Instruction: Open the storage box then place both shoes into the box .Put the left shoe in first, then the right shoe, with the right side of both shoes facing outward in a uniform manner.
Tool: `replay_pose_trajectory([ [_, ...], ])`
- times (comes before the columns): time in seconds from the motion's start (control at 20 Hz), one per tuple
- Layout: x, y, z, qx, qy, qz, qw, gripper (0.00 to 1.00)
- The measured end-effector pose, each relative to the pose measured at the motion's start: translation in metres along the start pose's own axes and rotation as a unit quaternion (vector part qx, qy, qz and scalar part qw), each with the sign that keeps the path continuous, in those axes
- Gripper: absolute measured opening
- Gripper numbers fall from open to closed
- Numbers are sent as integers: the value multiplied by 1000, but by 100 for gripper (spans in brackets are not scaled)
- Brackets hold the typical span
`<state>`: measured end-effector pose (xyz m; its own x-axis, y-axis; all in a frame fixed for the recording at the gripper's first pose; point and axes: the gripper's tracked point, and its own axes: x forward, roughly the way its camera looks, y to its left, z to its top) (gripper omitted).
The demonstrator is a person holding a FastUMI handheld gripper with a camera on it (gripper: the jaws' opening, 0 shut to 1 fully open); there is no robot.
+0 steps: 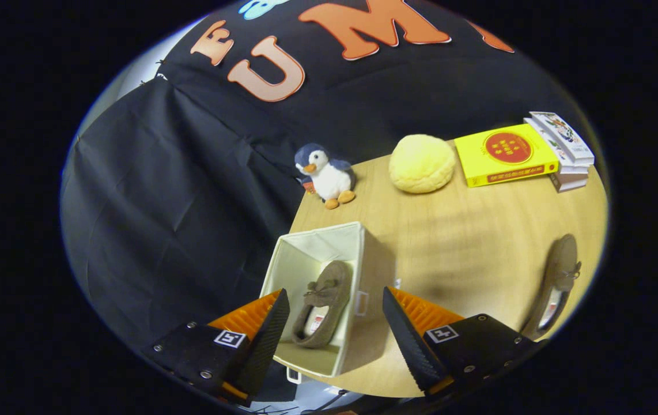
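One shoe (pixel 322 302) is already in the open box (pixel 363 259), right between the fingers of the hand-held gripper (pixel 336 323), which is spread wide and empty. Other shoe (pixel 556 282) waits off right on the bench (pixel 467 230).

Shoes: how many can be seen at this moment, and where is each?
2. One brown shoe lies inside the open storage box, between the open tool fingers. The other shoe lies on the table, beyond the right finger. None seems hidden.

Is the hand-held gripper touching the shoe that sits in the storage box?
Apart. In the gripper view the hand-held gripper is open, its fingers spread either side of the storage box, with the shoe lying inside, untouched.
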<state>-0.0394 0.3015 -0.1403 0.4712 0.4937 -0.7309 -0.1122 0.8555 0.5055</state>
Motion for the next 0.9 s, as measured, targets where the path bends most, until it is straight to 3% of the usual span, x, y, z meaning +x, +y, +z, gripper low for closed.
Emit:
replay_pose_trajectory([
  [0.35,-60,-121,-10,12,-15,-75,997,98],
  [0.7,-84,-245,-36,25,-1,-177,984,98],
  [0.9,-82,-298,-62,50,25,-203,978,99],
])
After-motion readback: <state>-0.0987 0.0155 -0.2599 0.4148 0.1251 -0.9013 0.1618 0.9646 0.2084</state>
